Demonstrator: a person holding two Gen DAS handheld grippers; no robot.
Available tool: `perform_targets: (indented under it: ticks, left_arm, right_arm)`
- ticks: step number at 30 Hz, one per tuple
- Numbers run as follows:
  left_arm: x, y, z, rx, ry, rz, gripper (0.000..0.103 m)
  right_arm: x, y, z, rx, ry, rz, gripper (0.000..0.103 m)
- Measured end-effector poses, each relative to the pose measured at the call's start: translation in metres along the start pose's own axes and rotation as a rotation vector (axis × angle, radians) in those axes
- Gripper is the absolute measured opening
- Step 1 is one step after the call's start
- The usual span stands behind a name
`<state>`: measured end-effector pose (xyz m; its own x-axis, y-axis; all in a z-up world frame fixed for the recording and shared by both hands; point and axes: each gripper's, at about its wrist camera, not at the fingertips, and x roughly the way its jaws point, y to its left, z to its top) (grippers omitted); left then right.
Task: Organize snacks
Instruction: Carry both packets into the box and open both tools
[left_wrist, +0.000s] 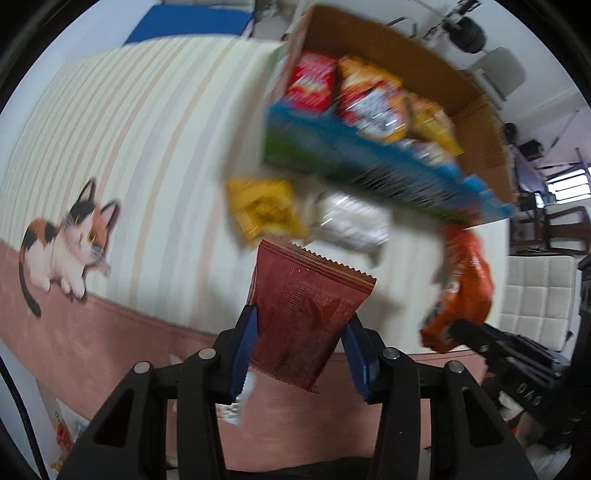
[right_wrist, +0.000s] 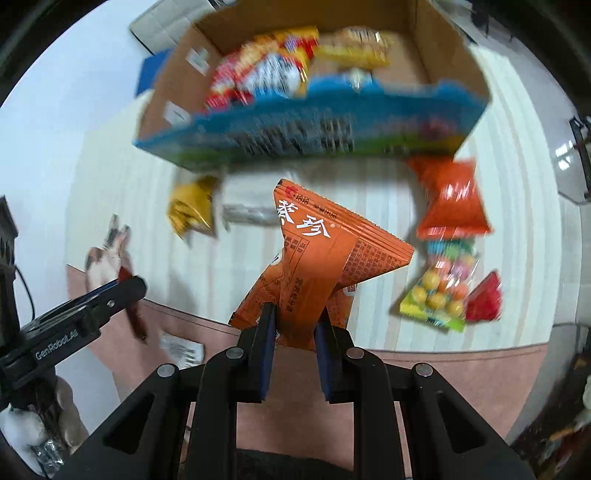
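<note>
My left gripper (left_wrist: 301, 328) is shut on a dark red snack packet (left_wrist: 306, 306), held above the striped mat. In the right wrist view my right gripper (right_wrist: 294, 314) is shut on an orange packet (right_wrist: 317, 266) with white lettering, also lifted off the mat. The other gripper shows in each view: the right one with its orange packet (left_wrist: 463, 291) at the right, the left gripper (right_wrist: 122, 291) at the left. Ahead stands an open cardboard box (left_wrist: 476, 122) with a blue-green front (right_wrist: 295, 136), holding several red and yellow snack bags (right_wrist: 266, 74).
On the mat lie a yellow bag (left_wrist: 264, 210), a clear white packet (left_wrist: 351, 221), an orange bag (right_wrist: 452, 199), a bag of coloured candy balls (right_wrist: 439, 291) and a red packet (right_wrist: 485, 299). A cat picture (left_wrist: 70, 243) marks the mat's left. A white padded seat (left_wrist: 535, 295) stands right.
</note>
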<state>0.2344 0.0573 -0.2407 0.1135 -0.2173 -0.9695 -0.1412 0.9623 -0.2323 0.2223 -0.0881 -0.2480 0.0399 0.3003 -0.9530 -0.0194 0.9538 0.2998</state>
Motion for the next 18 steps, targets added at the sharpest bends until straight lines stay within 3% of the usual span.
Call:
perform_targets:
  ticks: [6, 12, 18]
  left_arm:
    - [-0.02, -0.043, 0.039, 0.046, -0.05, -0.054, 0.041]
    - [-0.045, -0.077, 0.098, 0.104, -0.101, -0.052, 0.041]
    - [-0.029, -0.087, 0.165, 0.091, -0.062, -0.018, 0.041]
  right_arm:
    - [-0.048, -0.001, 0.035, -0.019, -0.08, 0.021, 0.022]
    - [-0.082, -0.014, 0.082, -0.018, -0.148, 0.023, 0.022]
    - [-0.089, -0.036, 0.145, -0.003, -0.145, -0.001, 0.022]
